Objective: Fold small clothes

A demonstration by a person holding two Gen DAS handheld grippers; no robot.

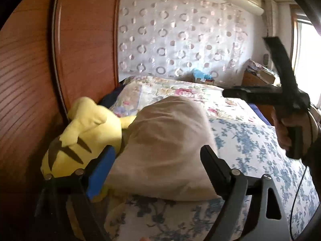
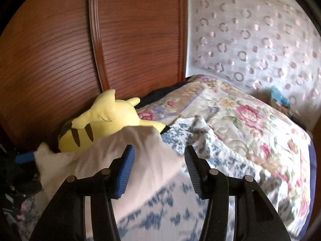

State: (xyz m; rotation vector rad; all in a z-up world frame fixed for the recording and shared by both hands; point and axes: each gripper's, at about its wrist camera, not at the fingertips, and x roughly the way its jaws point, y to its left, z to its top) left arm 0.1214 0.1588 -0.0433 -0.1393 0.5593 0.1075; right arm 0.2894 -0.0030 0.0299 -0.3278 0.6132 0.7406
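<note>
A beige garment (image 1: 164, 144) lies bunched on the blue-flowered bedspread (image 1: 250, 144), next to a yellow plush toy. My left gripper (image 1: 158, 150) is open, its fingers on either side of the garment and not closed on it. In the right wrist view the same beige garment (image 2: 96, 160) lies left of centre. My right gripper (image 2: 158, 150) is open above the garment's right edge and holds nothing. The right gripper also shows in the left wrist view (image 1: 240, 93), held by a hand at the right.
A yellow plush toy (image 1: 88, 132) with dark stripes leans against the wooden headboard (image 1: 30, 80); it also shows in the right wrist view (image 2: 104, 120). A pink-flowered quilt (image 2: 240, 116) covers the far bed. A curtain with rings (image 1: 180, 36) hangs behind. A cluttered nightstand (image 1: 258, 74) stands at far right.
</note>
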